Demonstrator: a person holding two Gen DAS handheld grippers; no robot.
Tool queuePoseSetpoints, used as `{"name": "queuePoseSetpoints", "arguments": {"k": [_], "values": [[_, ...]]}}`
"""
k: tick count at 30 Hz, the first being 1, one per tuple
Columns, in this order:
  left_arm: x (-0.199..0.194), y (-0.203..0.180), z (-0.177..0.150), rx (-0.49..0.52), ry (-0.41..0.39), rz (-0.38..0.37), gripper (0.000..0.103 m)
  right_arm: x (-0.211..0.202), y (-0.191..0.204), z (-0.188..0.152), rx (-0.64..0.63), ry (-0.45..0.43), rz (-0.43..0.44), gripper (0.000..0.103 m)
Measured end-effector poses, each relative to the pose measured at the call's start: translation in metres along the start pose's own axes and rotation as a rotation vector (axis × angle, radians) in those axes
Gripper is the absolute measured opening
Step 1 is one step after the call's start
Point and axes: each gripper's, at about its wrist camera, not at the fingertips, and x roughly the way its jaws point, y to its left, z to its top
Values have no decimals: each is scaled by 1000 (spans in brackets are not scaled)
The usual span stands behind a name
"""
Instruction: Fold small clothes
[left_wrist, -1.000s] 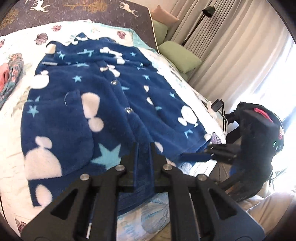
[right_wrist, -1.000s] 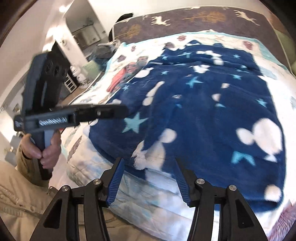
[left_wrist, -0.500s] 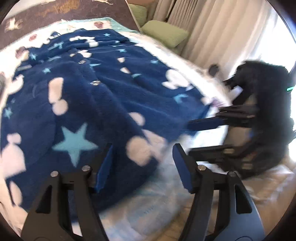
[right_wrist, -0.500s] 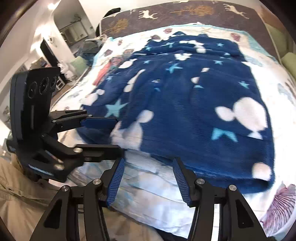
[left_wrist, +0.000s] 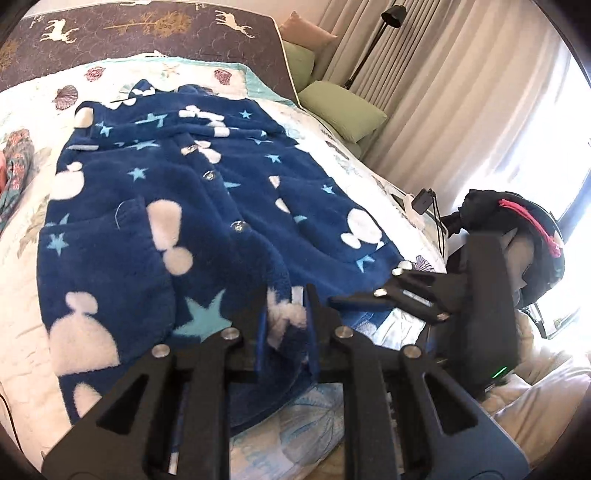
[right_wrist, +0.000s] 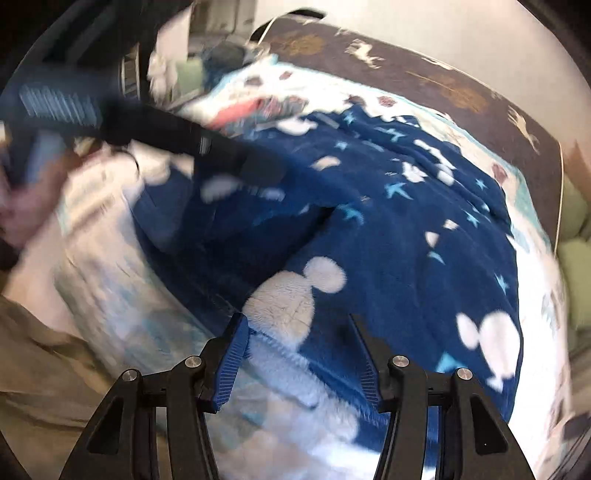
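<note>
A dark blue fleece garment (left_wrist: 221, 206) with white shapes and light blue stars lies spread flat on the bed, buttons up its middle. My left gripper (left_wrist: 286, 321) is at its near hem, jaws closing, with a bunch of fleece pinched between the pads. In the right wrist view, which is blurred, the same garment (right_wrist: 406, 240) fills the frame. My right gripper (right_wrist: 299, 350) stands open over the hem's right part, with fleece lying between its fingers but not pressed. That right gripper (left_wrist: 364, 291) also shows at the garment's right corner. The left gripper (right_wrist: 258, 170) appears as a dark blur held by a hand (right_wrist: 22, 206).
The bed's quilt (left_wrist: 22, 295) is white with shell prints, under a dark deer-patterned headboard (left_wrist: 147, 33). Green pillows (left_wrist: 343, 107) and a floor lamp (left_wrist: 391, 14) stand at the far right by curtains. Colourful clothes (left_wrist: 18, 162) lie at the left, a black bag (left_wrist: 517, 221) beside the bed.
My left gripper opened, shifted along the hem, came back and closed on the fleece. My right gripper rolled and moved in over the hem near the right corner.
</note>
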Motion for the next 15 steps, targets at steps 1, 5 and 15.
{"name": "queuePoseSetpoints", "arguments": {"k": [1,5,15], "values": [[0,-1,1,-1,-1,1,19,6,5,1,-38,17,-25,56],[0,-1,3,2,-3,4,19,-1,12,-4,-117,13,-59,56],[-4,0,5,-10,-12,-16,19,14,10,3,-169,-35,-128,13]]}}
